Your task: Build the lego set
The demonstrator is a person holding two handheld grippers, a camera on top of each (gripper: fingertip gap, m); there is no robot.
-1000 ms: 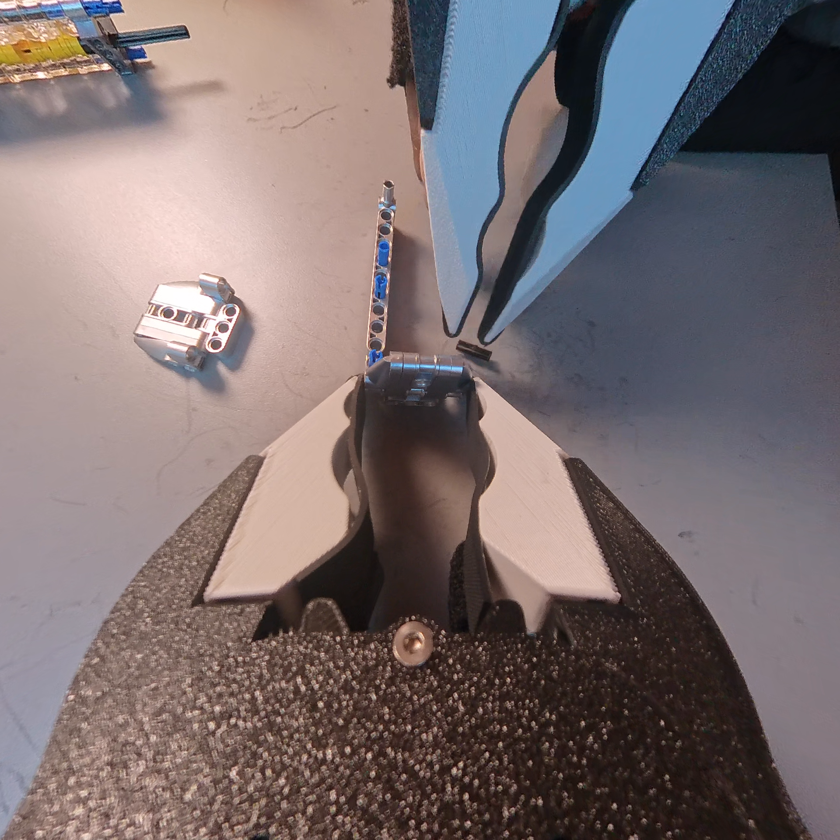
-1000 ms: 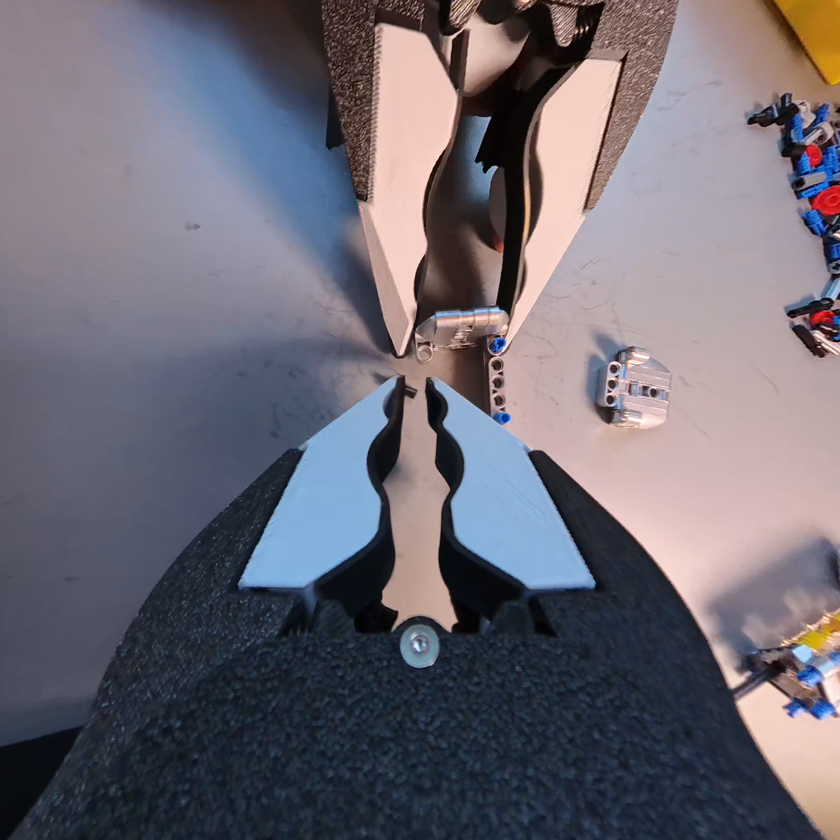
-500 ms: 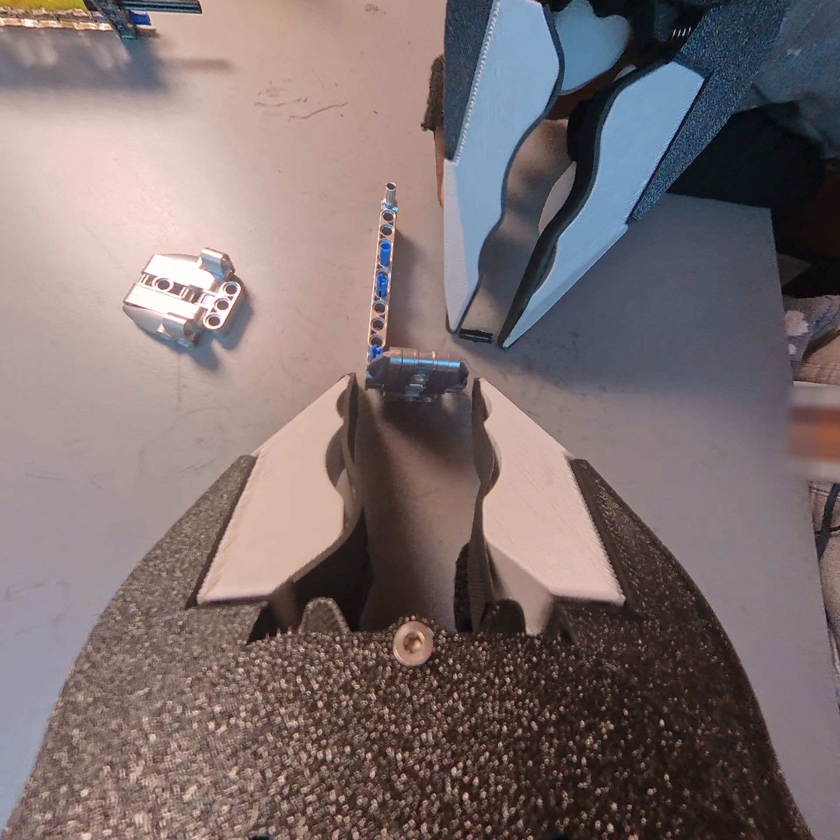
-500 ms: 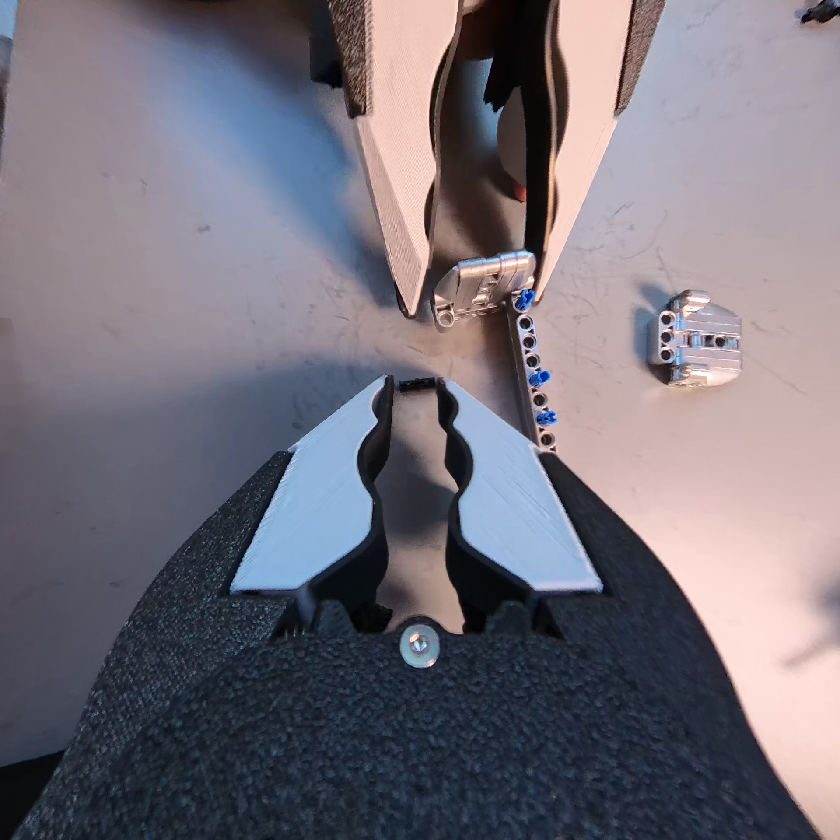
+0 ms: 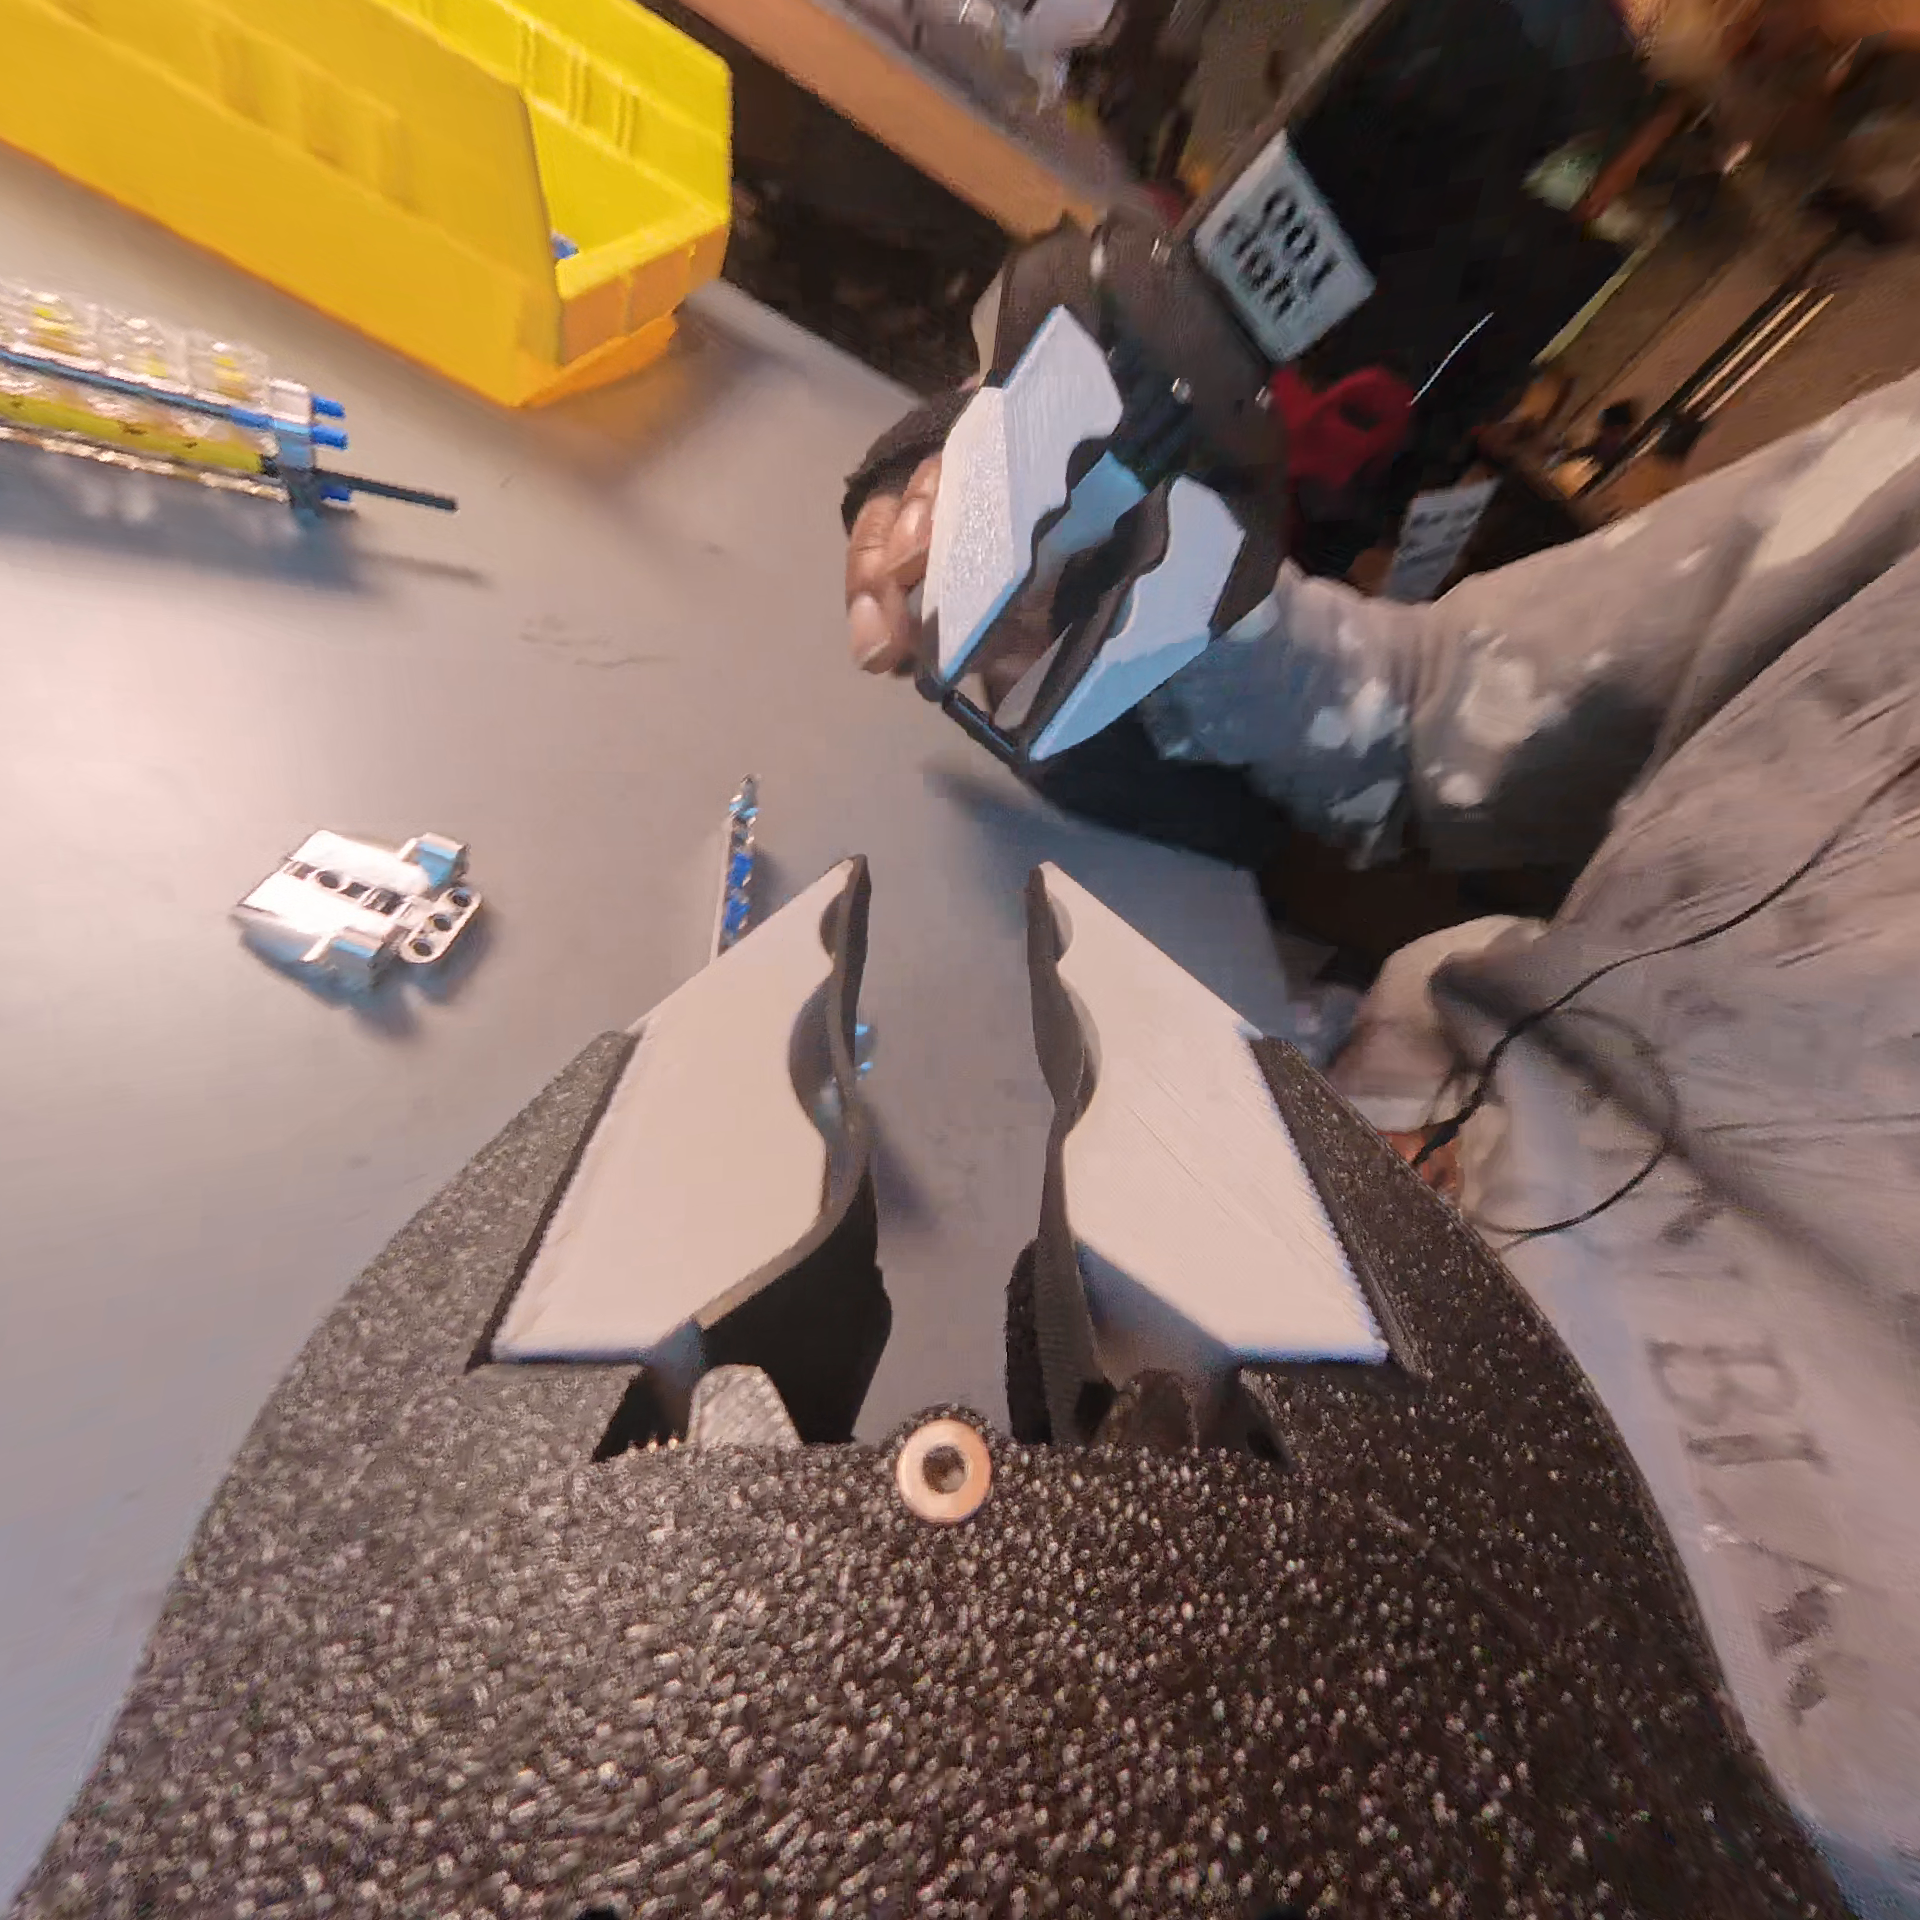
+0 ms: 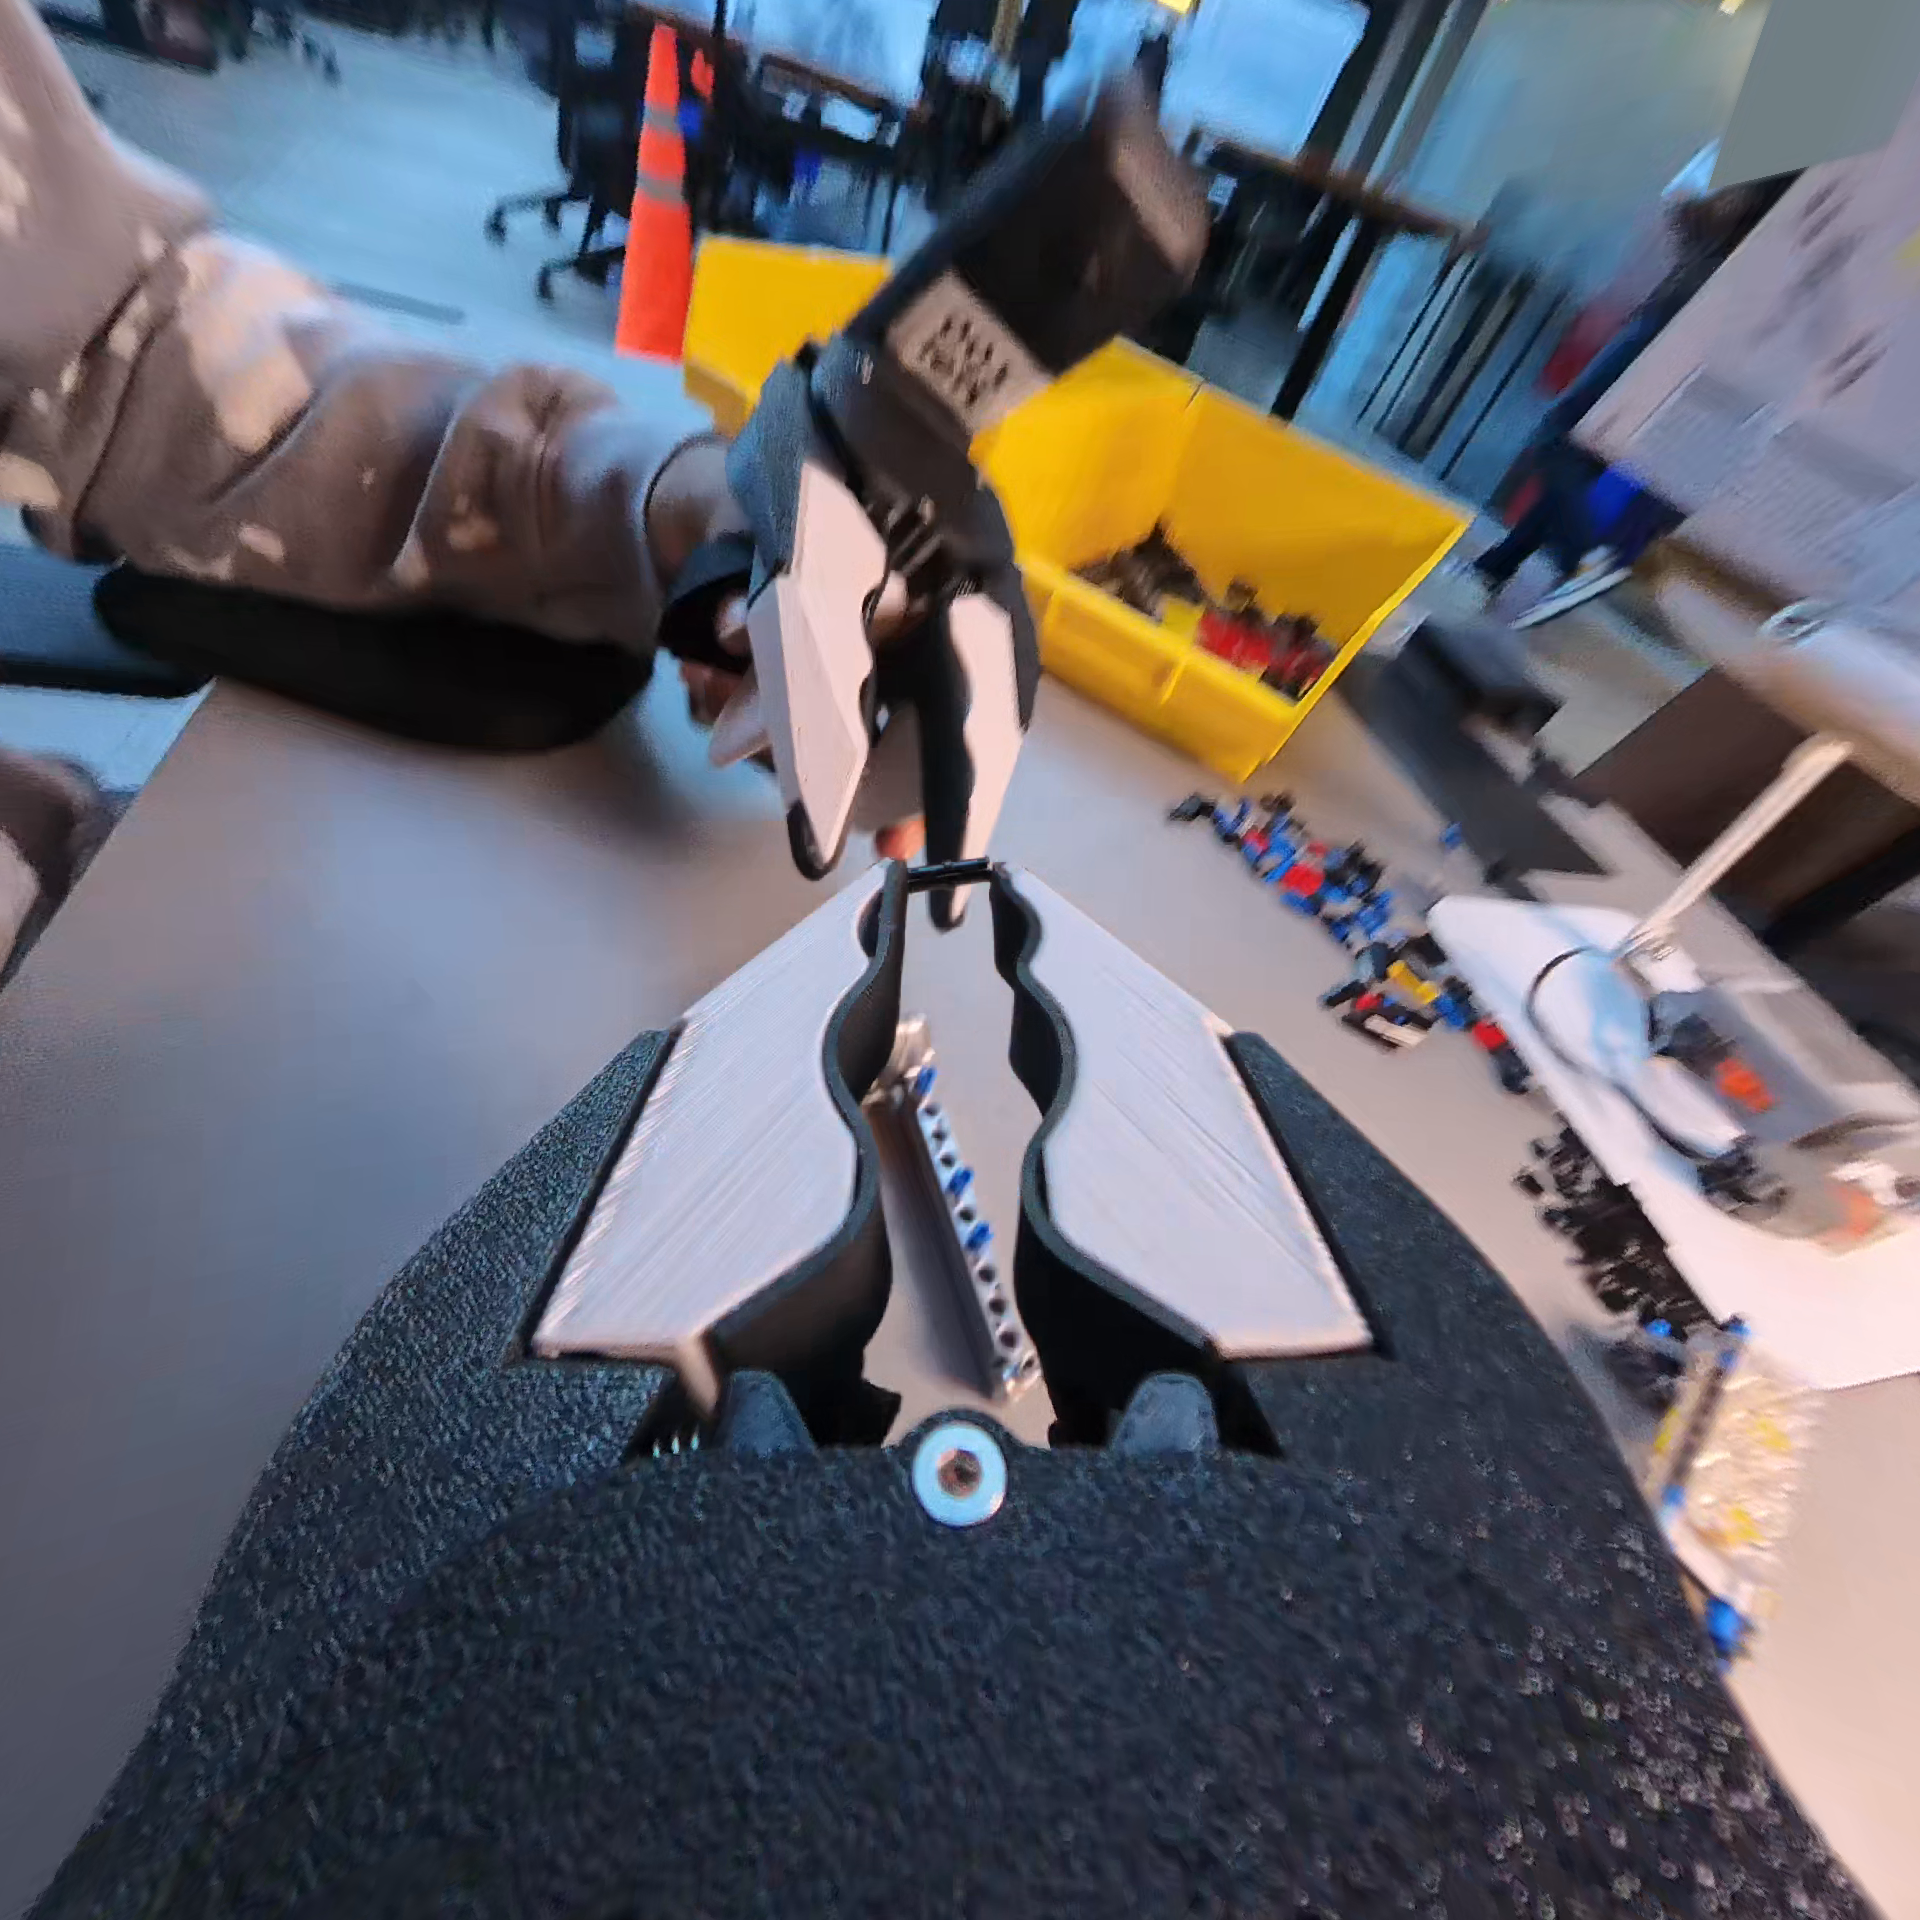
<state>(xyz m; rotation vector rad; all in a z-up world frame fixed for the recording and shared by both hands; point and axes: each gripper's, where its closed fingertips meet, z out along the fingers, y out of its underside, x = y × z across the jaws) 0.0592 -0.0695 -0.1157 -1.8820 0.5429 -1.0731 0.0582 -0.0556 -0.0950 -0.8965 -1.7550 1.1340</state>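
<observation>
Crosswise, a short black pin (image 6: 948, 871) spans the right gripper's (image 6: 948, 883) clamped jaws; left gripper (image 5: 945, 883) gapes empty.

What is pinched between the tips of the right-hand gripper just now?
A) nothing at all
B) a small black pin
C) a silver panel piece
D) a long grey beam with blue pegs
B: the right gripper has a small black pin bridging its fingertips, also visible from the left wrist view.
</observation>
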